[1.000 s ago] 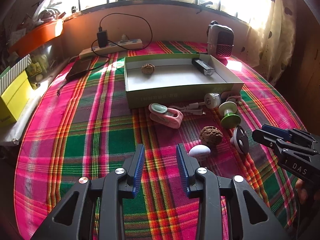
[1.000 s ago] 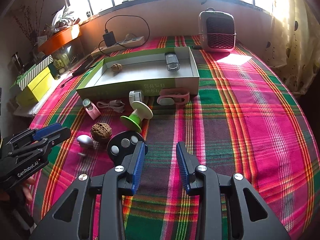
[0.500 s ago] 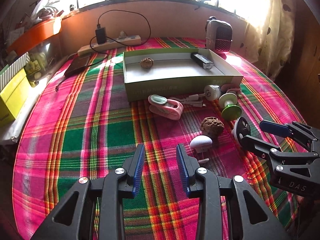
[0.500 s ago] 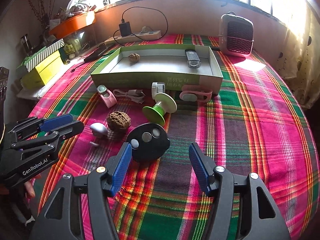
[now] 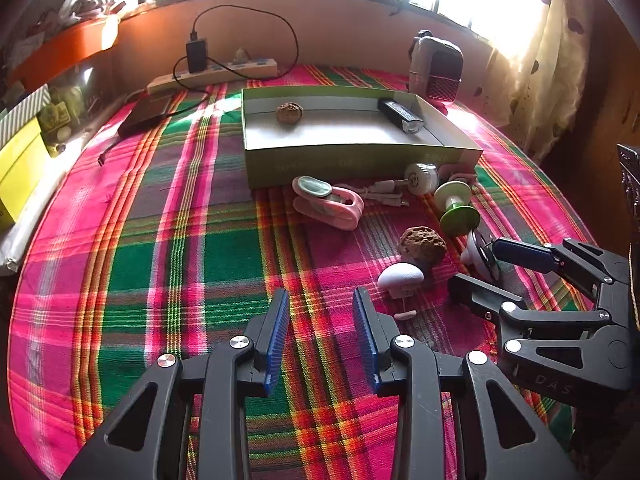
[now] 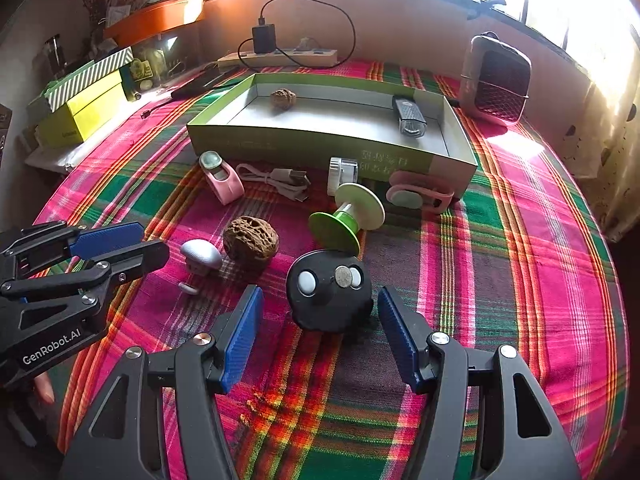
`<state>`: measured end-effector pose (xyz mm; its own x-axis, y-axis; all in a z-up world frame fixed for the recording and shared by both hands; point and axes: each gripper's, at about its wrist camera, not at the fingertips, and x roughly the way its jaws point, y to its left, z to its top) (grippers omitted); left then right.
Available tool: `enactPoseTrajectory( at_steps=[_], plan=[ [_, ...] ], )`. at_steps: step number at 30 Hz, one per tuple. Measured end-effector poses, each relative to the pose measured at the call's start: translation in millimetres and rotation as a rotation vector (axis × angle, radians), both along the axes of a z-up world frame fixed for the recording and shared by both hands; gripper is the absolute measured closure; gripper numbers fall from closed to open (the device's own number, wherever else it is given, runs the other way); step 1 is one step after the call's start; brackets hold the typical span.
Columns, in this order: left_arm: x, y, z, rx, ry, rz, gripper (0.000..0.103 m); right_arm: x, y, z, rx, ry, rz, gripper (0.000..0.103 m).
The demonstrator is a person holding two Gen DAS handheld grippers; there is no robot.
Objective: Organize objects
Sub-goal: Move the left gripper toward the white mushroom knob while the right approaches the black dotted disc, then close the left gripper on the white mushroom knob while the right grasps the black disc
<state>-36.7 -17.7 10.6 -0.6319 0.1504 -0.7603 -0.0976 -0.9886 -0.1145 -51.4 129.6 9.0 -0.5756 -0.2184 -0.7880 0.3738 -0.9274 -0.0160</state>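
Note:
A green cardboard tray holds a walnut and a black bike light. In front of it lie a big walnut, a white mushroom-shaped piece, a green spool, two pink clips, a white cable and a black disc with white buttons. My right gripper is open, its fingers on either side of the black disc. My left gripper is open and empty, above the cloth, left of the mushroom piece.
A small heater stands at the back right. A power strip with charger lies by the wall. Yellow boxes and an orange planter sit at the left. A phone lies left of the tray.
My right gripper has opened wider and moved forward so its fingers flank the black disc. My left gripper has stayed open and drawn back slightly.

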Motion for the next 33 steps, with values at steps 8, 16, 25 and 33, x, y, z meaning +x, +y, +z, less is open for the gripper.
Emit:
enactPoseTrajectory(
  at_steps=[8,16,25,33],
  plan=[
    [-2,5,2,0.105,-0.007,-0.071,0.072,-8,5,0,0.008,-0.001,-0.04,0.043],
    [-9,15,0,0.127,-0.031,-0.111,0.068,-10,11,-1,-0.002,-0.001,-0.042,0.043],
    [-16,23,-1,0.078,-0.033,-0.109,0.067,-14,24,-1,-0.008,0.002,-0.089,0.043],
    [-17,27,-1,0.05,-0.028,-0.106,0.067,-17,37,-1,-0.005,0.006,-0.112,0.043]
  ],
)
